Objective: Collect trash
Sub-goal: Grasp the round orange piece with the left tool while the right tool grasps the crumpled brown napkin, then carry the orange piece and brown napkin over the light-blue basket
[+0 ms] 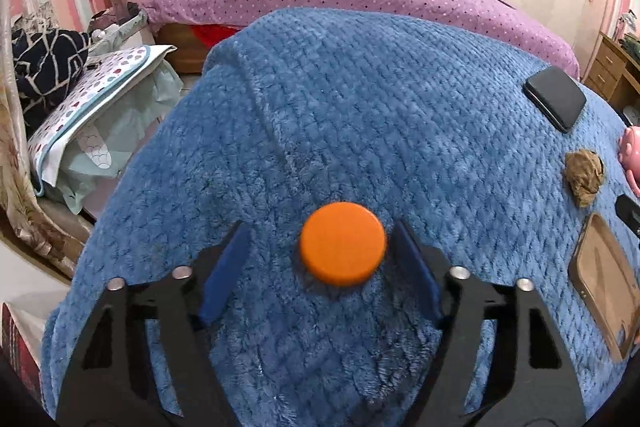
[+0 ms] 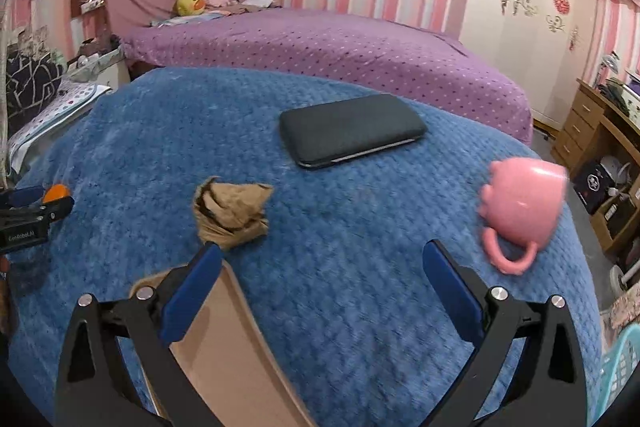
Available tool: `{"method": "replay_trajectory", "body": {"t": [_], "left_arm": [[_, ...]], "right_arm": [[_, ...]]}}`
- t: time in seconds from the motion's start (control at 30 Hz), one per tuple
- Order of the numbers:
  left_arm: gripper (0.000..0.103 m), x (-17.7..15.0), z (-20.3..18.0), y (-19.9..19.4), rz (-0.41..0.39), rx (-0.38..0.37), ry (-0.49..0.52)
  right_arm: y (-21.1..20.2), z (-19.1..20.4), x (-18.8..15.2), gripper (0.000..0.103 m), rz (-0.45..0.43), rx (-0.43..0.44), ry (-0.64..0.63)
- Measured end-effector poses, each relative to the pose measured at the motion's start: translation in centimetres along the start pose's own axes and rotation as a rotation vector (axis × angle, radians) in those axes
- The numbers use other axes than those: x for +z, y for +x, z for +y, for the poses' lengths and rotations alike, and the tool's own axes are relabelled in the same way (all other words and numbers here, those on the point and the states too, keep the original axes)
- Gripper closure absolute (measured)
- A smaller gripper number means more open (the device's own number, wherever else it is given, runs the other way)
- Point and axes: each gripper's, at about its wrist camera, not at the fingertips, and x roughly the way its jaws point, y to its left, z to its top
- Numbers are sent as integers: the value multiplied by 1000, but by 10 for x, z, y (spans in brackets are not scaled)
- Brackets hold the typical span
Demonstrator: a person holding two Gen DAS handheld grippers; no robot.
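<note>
Two pieces of likely trash lie on the fuzzy blue blanket (image 1: 360,115), and neither looks collected yet.

From the left wrist view, the left gripper (image 1: 320,251) has its blue-padded fingers spread wide on either side of a flat round orange cap (image 1: 343,243). The cap sits on the blanket between the pads, closer to the right one, though I cannot tell whether it touches. Off to the right lie a crumpled brown paper wad (image 1: 584,175), a black phone-like slab (image 1: 555,98) and a shallow wooden tray (image 1: 606,287), which looks empty as far as it shows.

From the right wrist view, the right gripper (image 2: 322,263) is likewise spread and holds nothing. The paper wad (image 2: 232,213) rests just beyond its left finger, near the far end of the tray (image 2: 236,347), which runs under that finger. A pink ceramic mug (image 2: 522,205) lies on its side to the right, and the black slab (image 2: 352,129) sits farther back. The left gripper and orange cap (image 2: 57,193) show at the left edge.

My reading: the task is at its start, with the cap about to be pinched and the wad left for later. Whether the tray is the drop spot is a guess.
</note>
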Motion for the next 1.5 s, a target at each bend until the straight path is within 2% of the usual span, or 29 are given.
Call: {"method": "replay_trajectory", "body": {"t": [0.03, 0.07, 0.1, 0.17, 0.27, 0.43, 0.5, 0.57, 0.7, 1.0, 1.1, 1.3, 1.5], "left_arm": [[41, 0, 1, -1, -3, 2, -10], [49, 1, 2, -2, -4, 5, -17], [62, 1, 3, -3, -6, -6, -22], [64, 2, 2, -3, 10, -82, -44], [64, 2, -6, 0, 3, -36, 1], [64, 7, 0, 2, 3, -47, -39], [64, 8, 3, 3, 6, -51, -52], [64, 7, 2, 2, 4, -48, -47], [64, 9, 1, 1, -2, -35, -38], [64, 13, -9, -18, -43, -40, -37], [64, 13, -20, -28, -59, -43, -31], [64, 11, -64, -53, -99, -73, 19], [64, 0, -127, -75, -111, -155, 82]], "right_arm": [[2, 3, 2, 5, 3, 4, -8], [4, 7, 5, 5, 6, 5, -18], [7, 10, 8, 5, 8, 6, -30], [11, 16, 12, 5, 19, 14, -45], [15, 21, 17, 5, 27, 35, -48], [28, 30, 26, 6, 62, 72, -45], [36, 36, 26, 12, 85, 78, -56], [45, 42, 24, 33, 117, 98, -75], [47, 45, 22, 56, 124, 141, -97], [5, 20, 21, 57, -4, 124, -75], [-16, 6, 18, 57, -37, 88, -81], [-55, -40, 4, 57, -72, 13, -52], [-96, -98, -24, 57, -86, -67, 0]]}}
